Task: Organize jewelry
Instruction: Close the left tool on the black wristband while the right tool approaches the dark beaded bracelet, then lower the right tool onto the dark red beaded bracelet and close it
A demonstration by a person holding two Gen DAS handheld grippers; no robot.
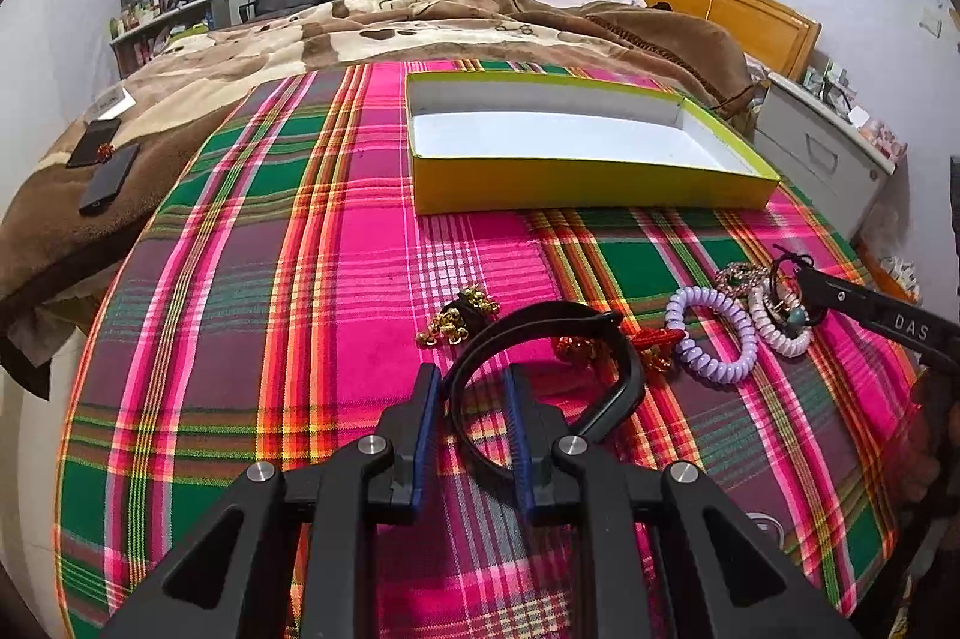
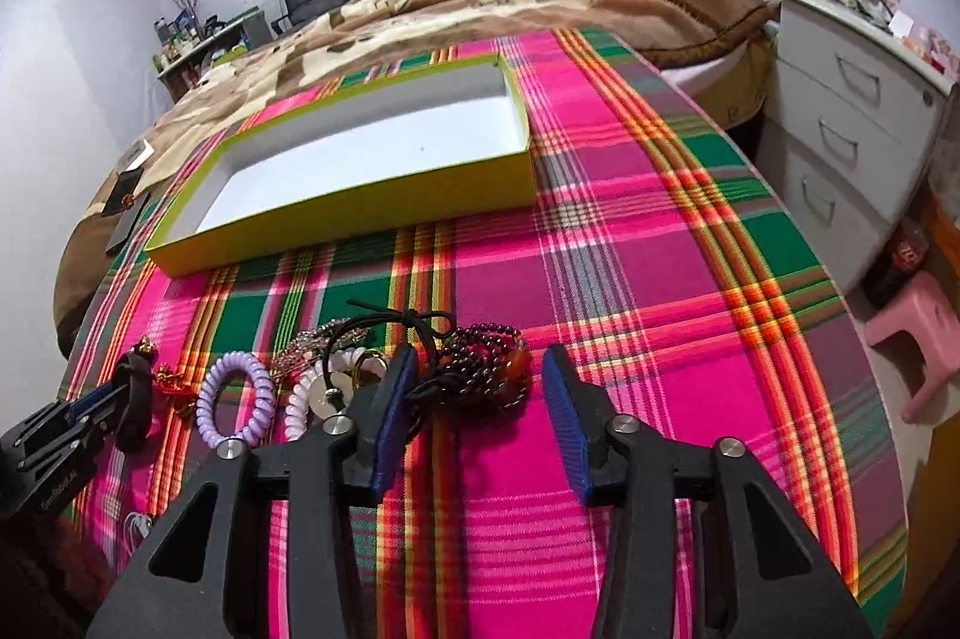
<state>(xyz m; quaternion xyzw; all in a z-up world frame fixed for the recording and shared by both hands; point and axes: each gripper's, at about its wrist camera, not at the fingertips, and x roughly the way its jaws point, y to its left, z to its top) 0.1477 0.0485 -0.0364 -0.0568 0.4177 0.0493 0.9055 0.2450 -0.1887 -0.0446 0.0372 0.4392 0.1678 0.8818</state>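
A yellow-green box (image 1: 594, 189) with an empty white inside lies on the plaid cloth; it also shows in the right wrist view (image 2: 360, 207). My left gripper (image 1: 474, 381) is partly closed around a black headband (image 1: 540, 327), whose band passes between the blue pads. Gold bells (image 1: 459, 321), a red ornament (image 1: 657, 345), a purple coil hair tie (image 1: 714, 333) and a white coil tie (image 1: 780, 333) lie ahead. My right gripper (image 2: 477, 369) is open around a dark beaded bracelet (image 2: 486, 363) with a black cord (image 2: 408, 318).
The plaid cloth (image 2: 660, 279) covers the bed end. A brown blanket (image 1: 420, 21) lies behind the box. Dark flat items (image 1: 102, 165) rest at the left. White drawers (image 2: 852, 99) and a pink stool (image 2: 924, 333) stand at the right.
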